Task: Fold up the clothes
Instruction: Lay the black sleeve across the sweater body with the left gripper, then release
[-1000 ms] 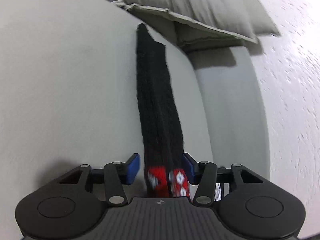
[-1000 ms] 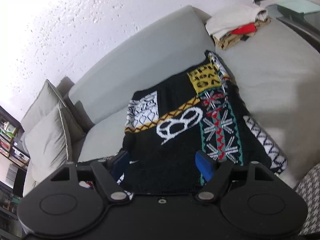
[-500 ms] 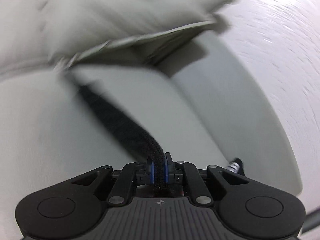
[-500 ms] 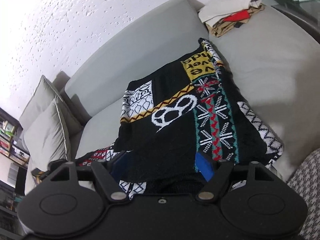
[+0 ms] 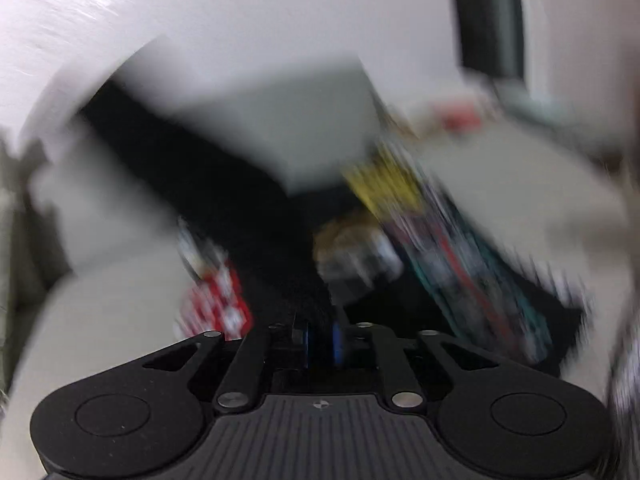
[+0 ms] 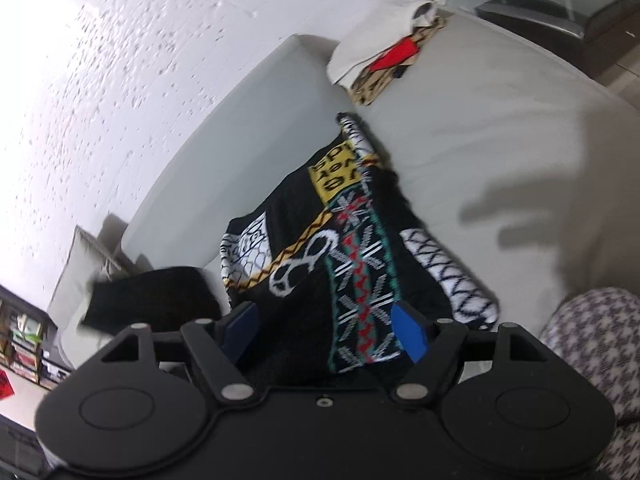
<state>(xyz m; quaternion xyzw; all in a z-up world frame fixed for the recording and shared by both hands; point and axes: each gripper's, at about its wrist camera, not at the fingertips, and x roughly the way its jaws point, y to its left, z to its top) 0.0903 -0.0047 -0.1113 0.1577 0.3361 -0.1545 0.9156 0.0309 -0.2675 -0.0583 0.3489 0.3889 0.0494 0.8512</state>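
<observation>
On the sofa (image 6: 500, 128): patterned sweater (image 6: 352, 240) spread over the seat, black sleeve (image 6: 156, 300) lifted at left. Left gripper (image 5: 320, 338) jaws closed to a narrow gap, pinching the sleeve's black knit; view blurred. Right gripper (image 6: 324, 332) jaws wide apart, gripping nothing, just above the sweater's near edge. Folded pile (image 6: 384, 56) beyond.
</observation>
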